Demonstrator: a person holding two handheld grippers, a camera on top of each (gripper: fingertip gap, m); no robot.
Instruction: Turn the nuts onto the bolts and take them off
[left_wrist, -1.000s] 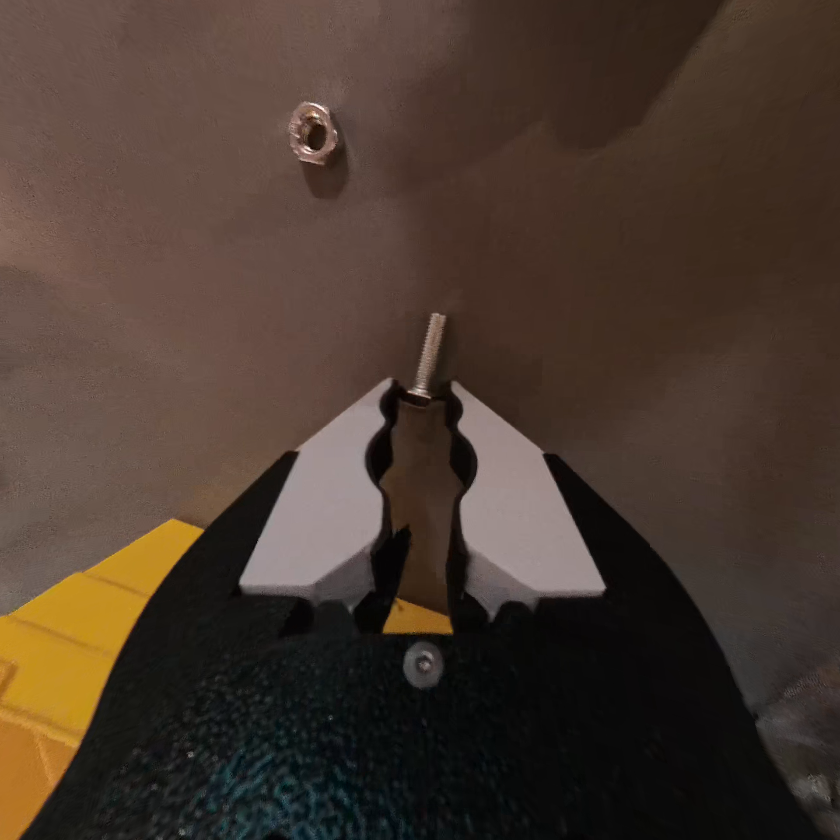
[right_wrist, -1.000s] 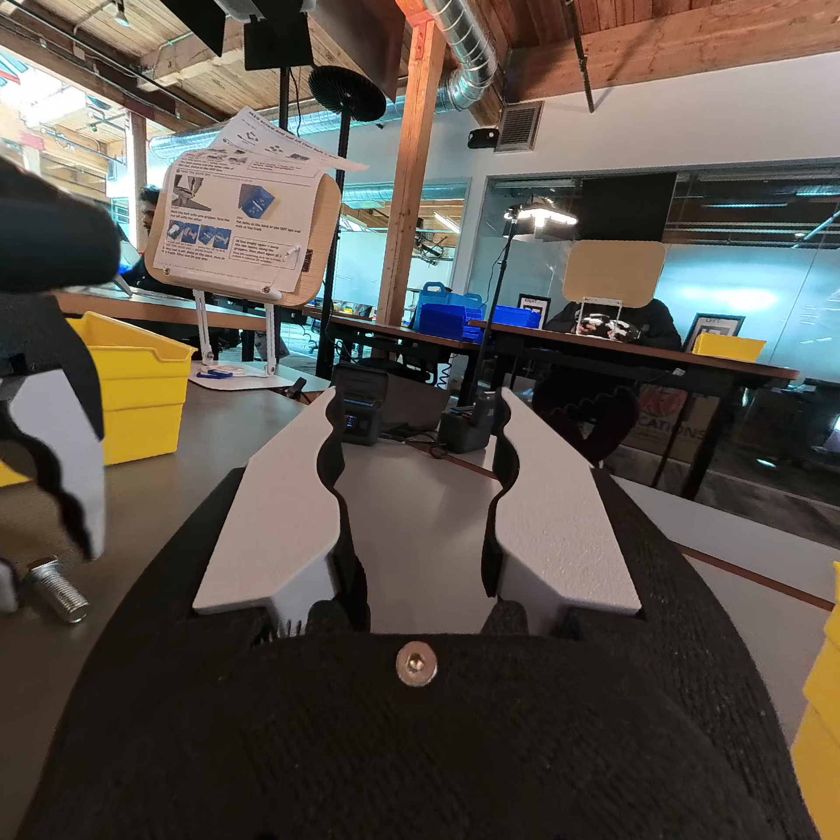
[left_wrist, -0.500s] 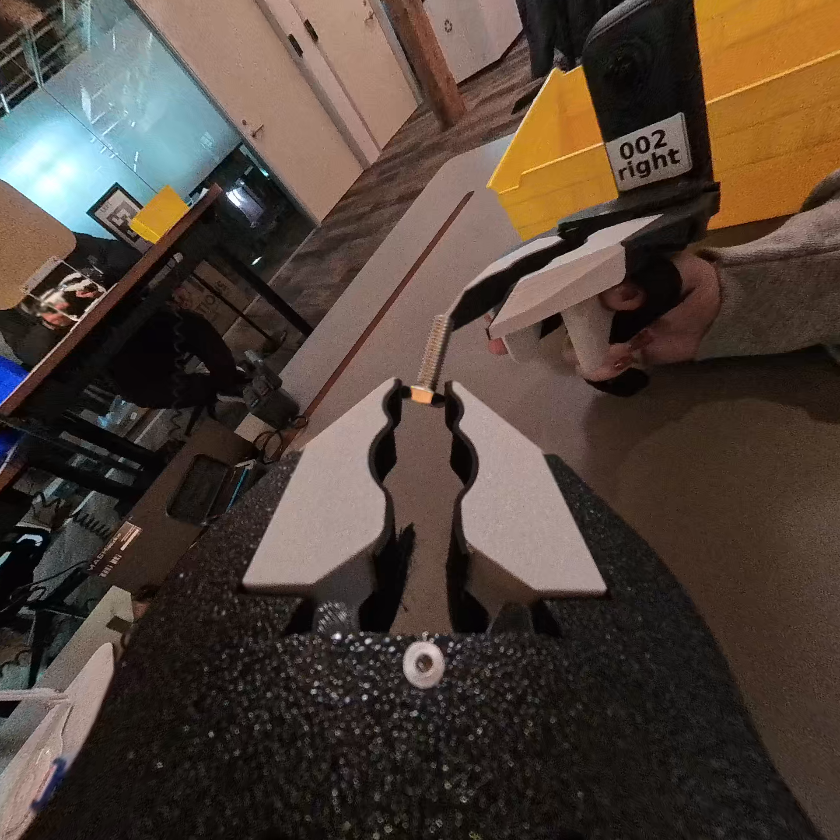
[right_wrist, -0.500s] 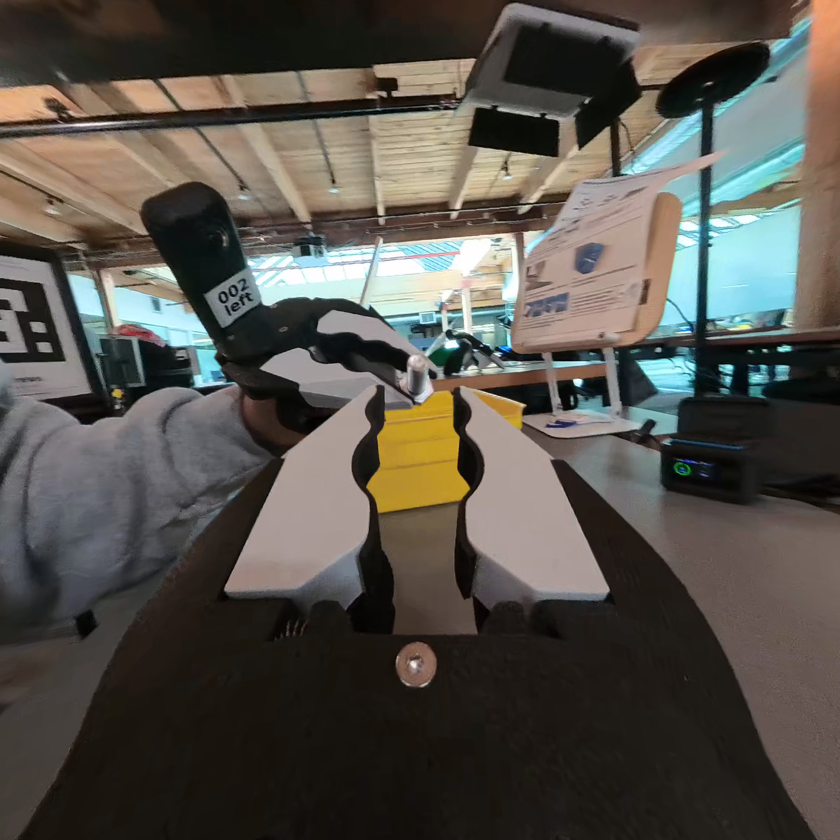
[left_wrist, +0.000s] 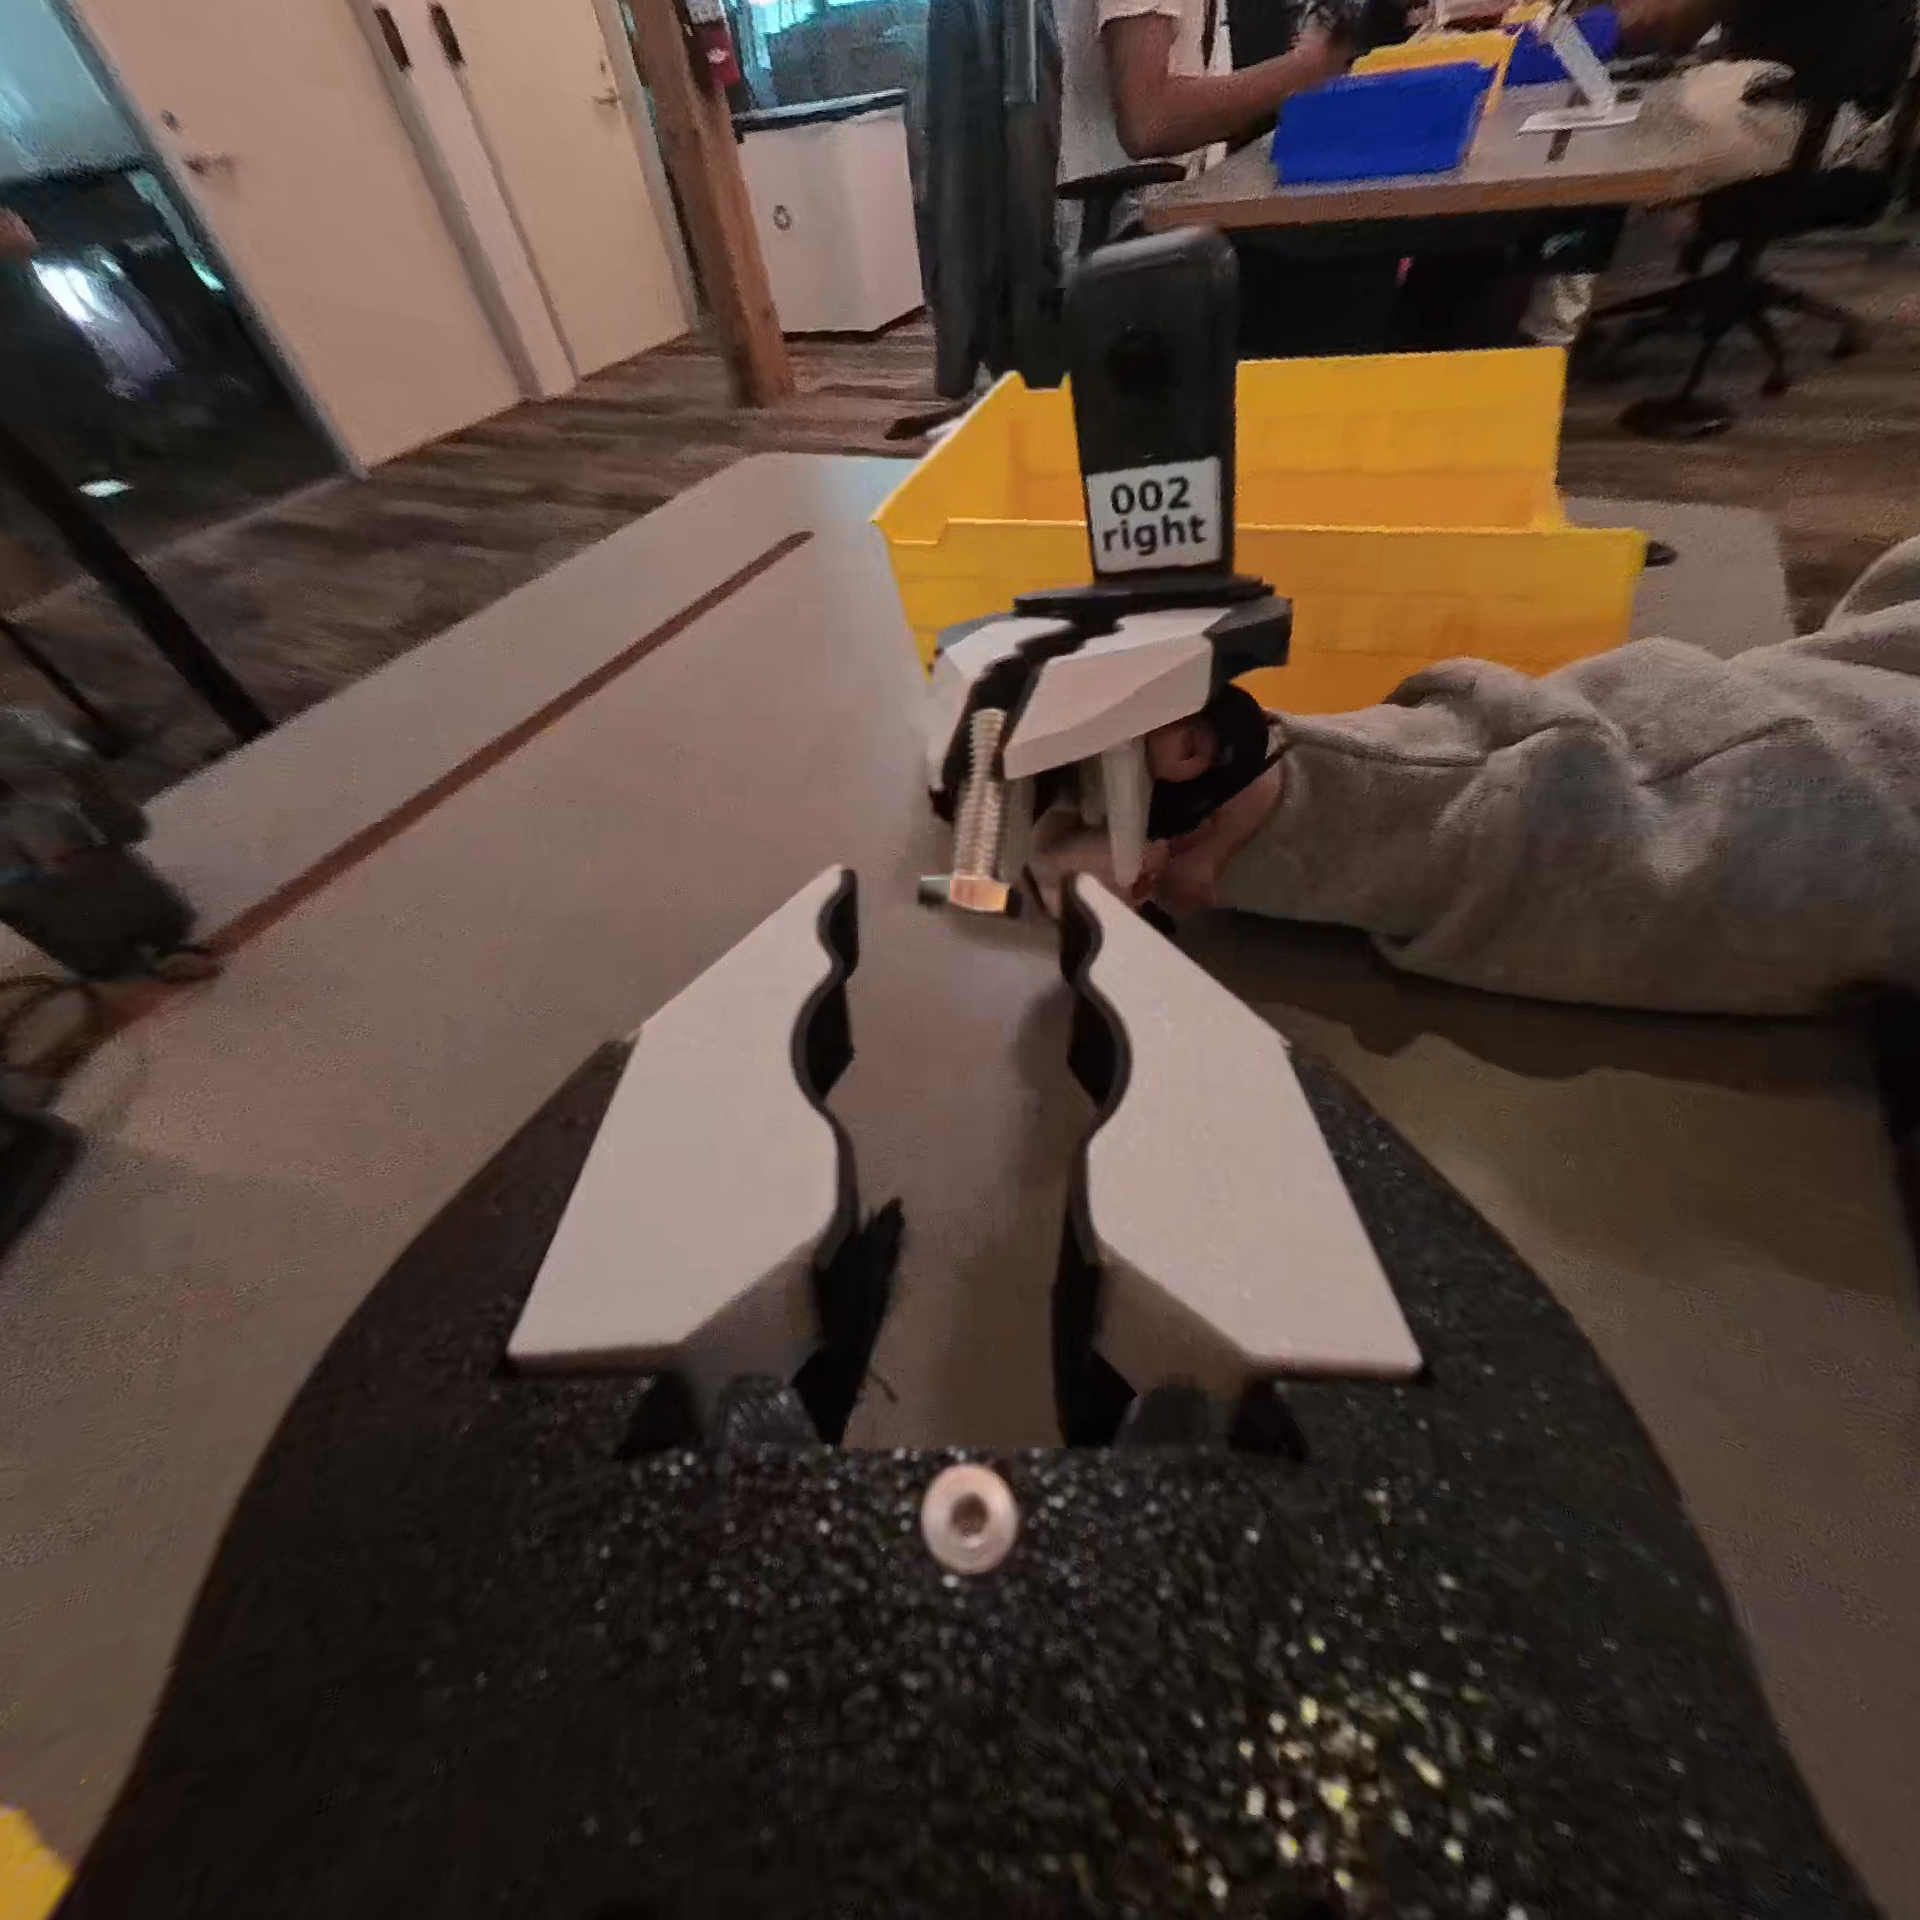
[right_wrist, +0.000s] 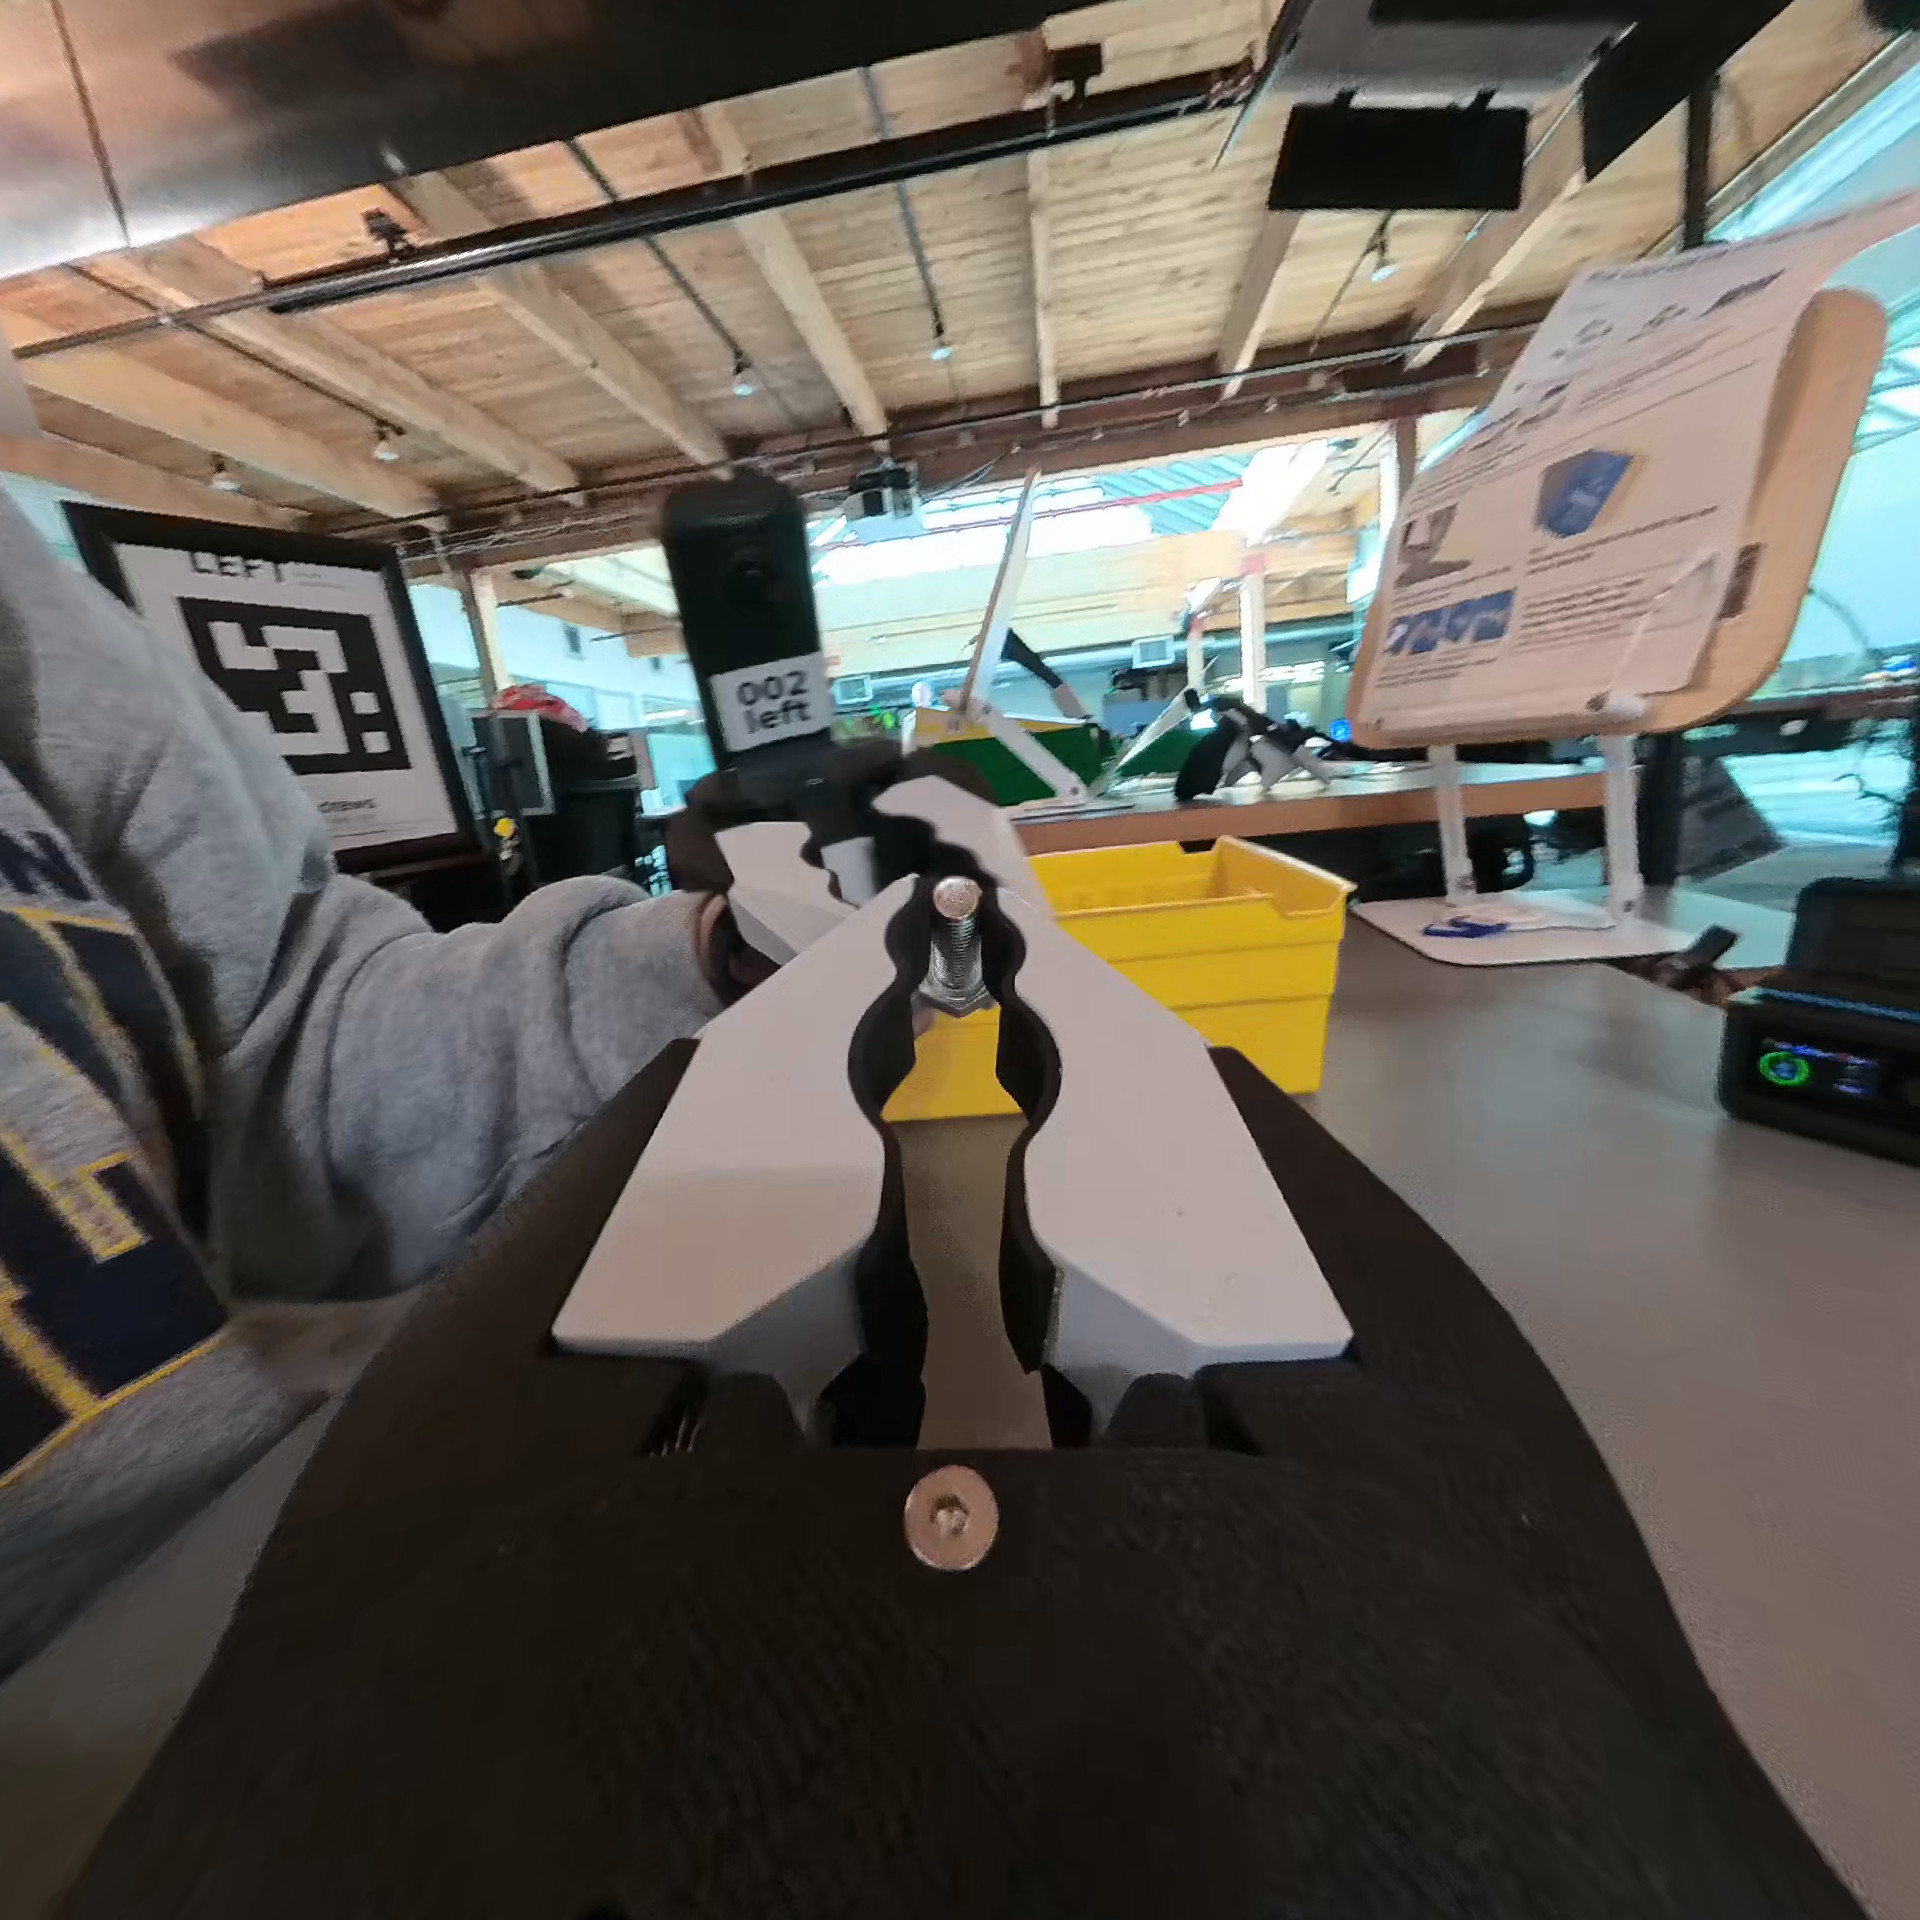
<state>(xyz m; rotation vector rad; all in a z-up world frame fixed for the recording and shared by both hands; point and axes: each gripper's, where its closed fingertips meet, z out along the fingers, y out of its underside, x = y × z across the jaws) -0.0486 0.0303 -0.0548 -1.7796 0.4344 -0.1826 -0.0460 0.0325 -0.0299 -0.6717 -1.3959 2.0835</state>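
Gripping bolt (right_wrist: 952, 951) in right gripper (right_wrist: 956, 904)

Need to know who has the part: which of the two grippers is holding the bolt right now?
The right gripper: its fingers are closed on the bolt, threaded end up, head hanging below. The left gripper is open and empty, just short of the bolt's head.

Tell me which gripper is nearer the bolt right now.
Right. The right gripper is shut on the bolt, holding its threaded shaft with the head hanging free. The left gripper faces it with jaws open, its tips just short of the bolt head, not touching.
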